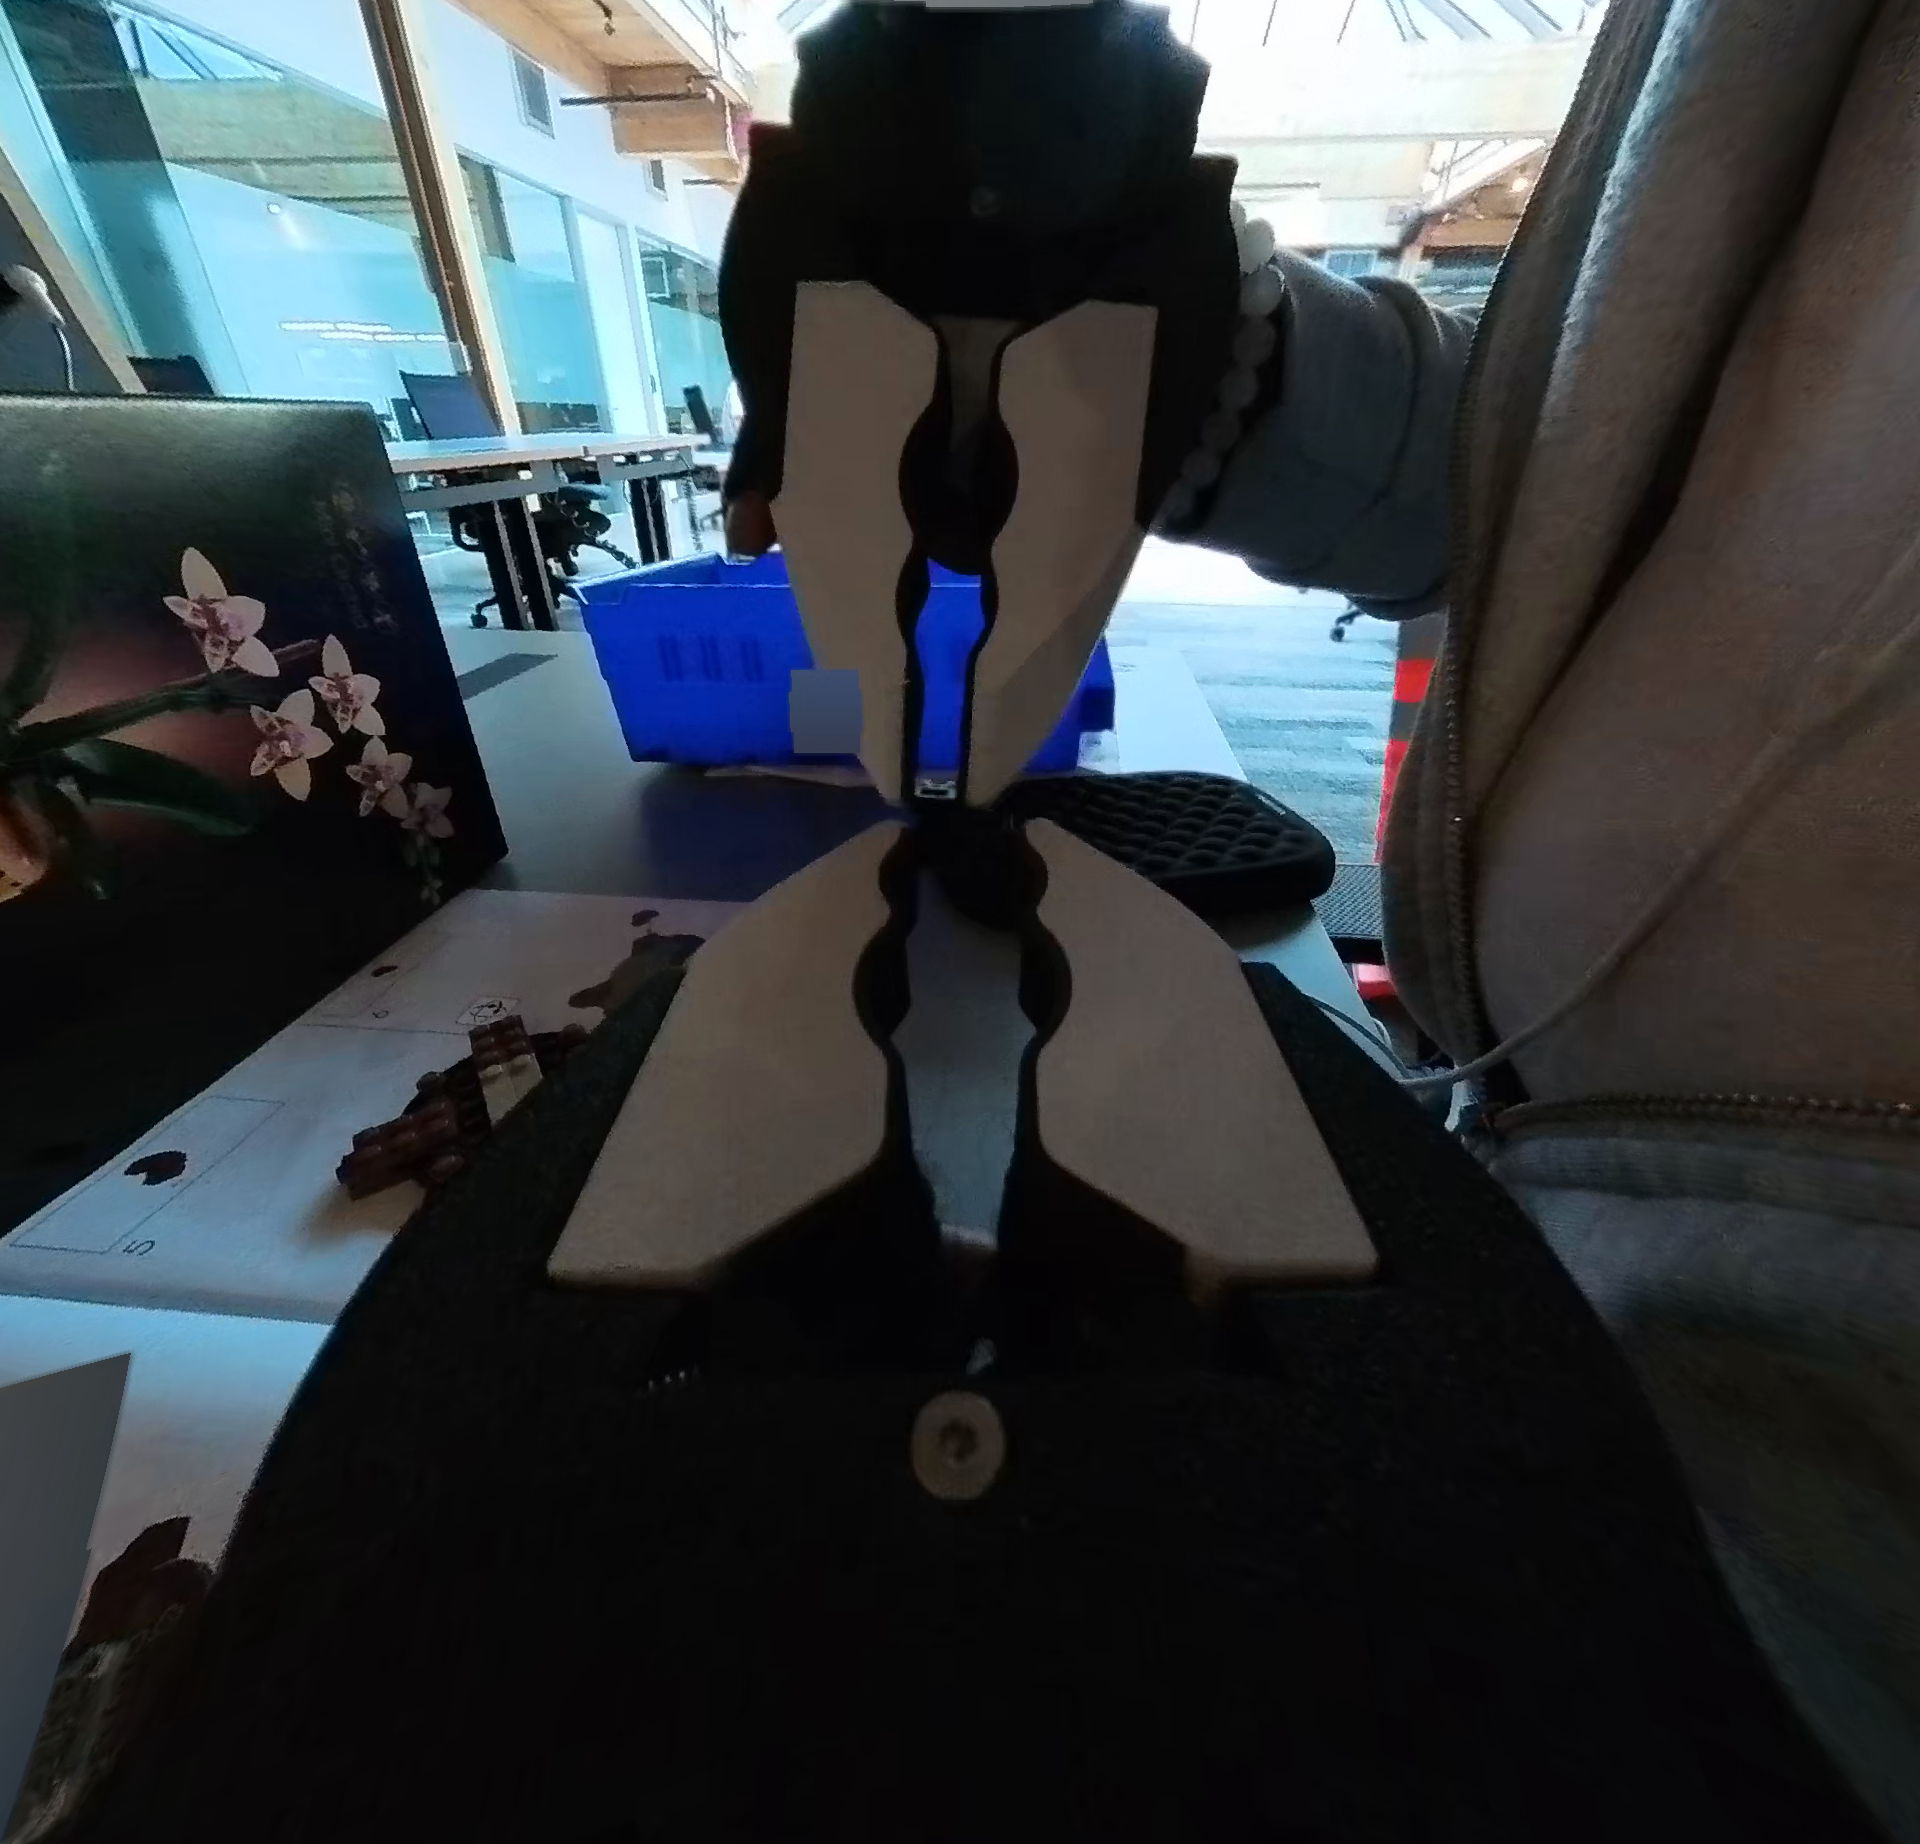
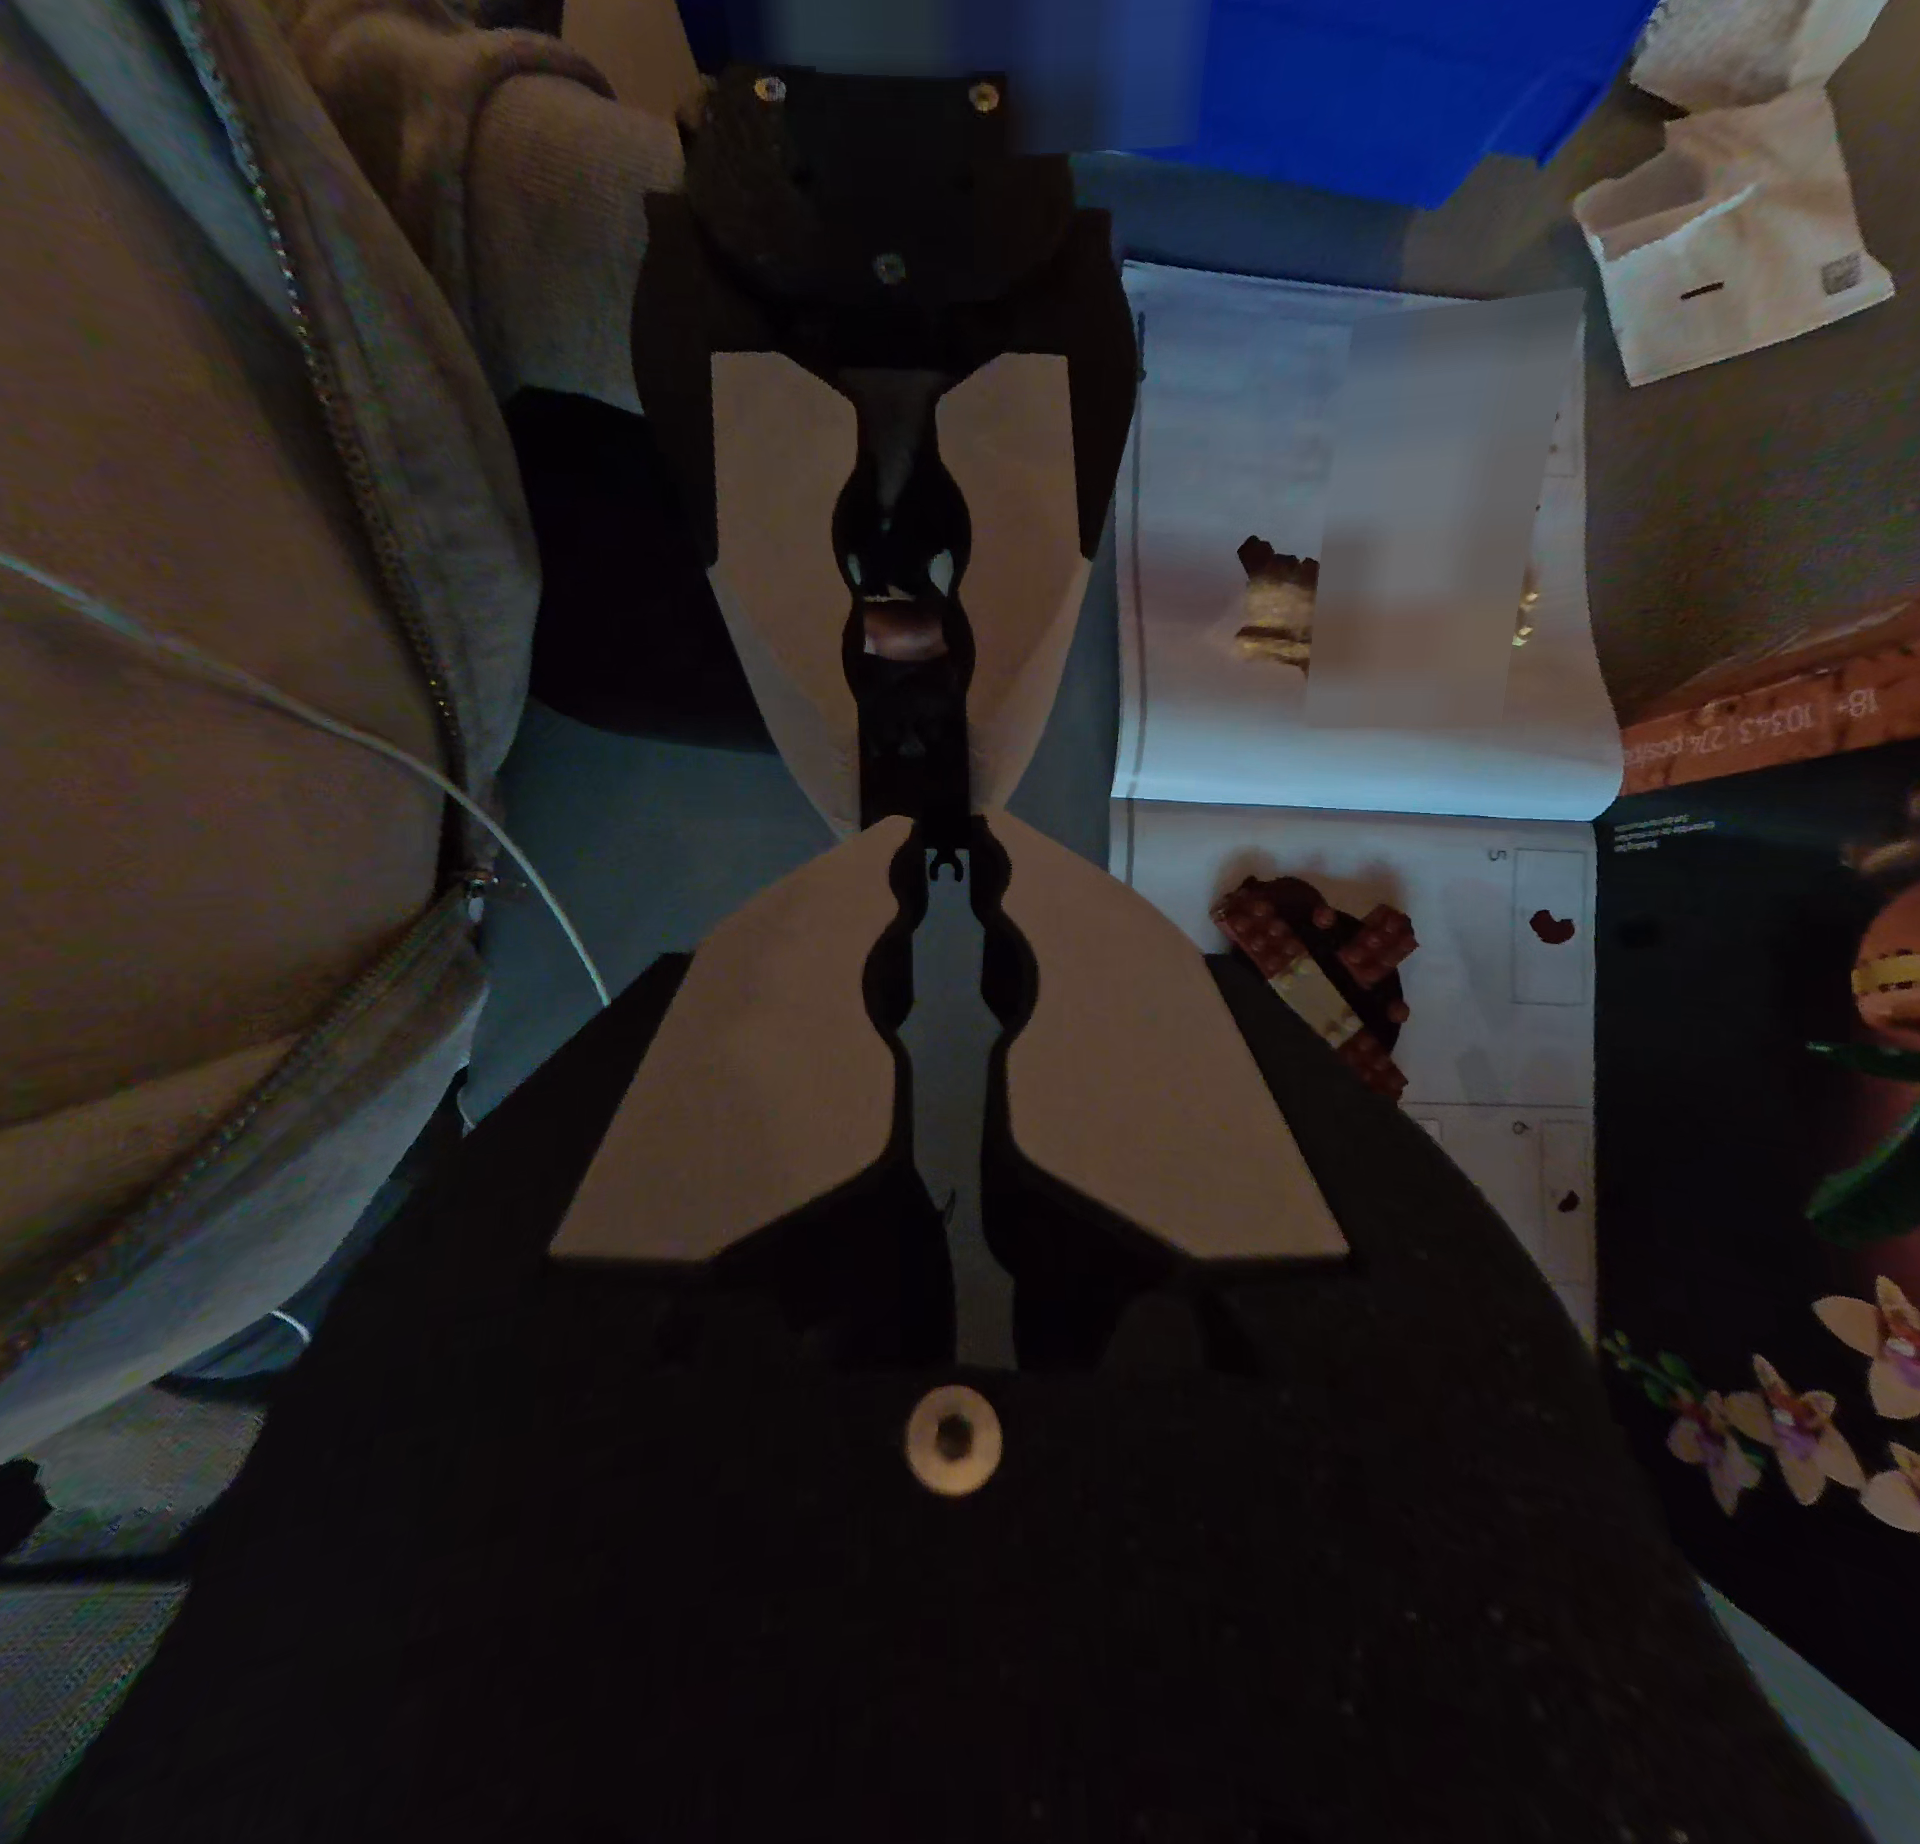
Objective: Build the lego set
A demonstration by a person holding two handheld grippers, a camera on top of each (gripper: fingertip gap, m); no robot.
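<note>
Above the table's (image 1: 623,828) near edge, close to the person's grey jacket, the two tools meet tip to tip. The left hand-held gripper (image 1: 940,828) is narrowly parted and clamped on a black part (image 1: 971,875). The right hand-held gripper (image 2: 940,849), nearly together, pinches a small clip-shaped piece (image 1: 938,786) that touches the black part's end. With parts this small, both pinches should stay firm and the two tools in line. A brown brick assembly (image 1: 457,1119) lies on an open booklet (image 1: 260,1171) towards the left edge, and a blue bin (image 1: 707,651) stands at the far edge.
</note>
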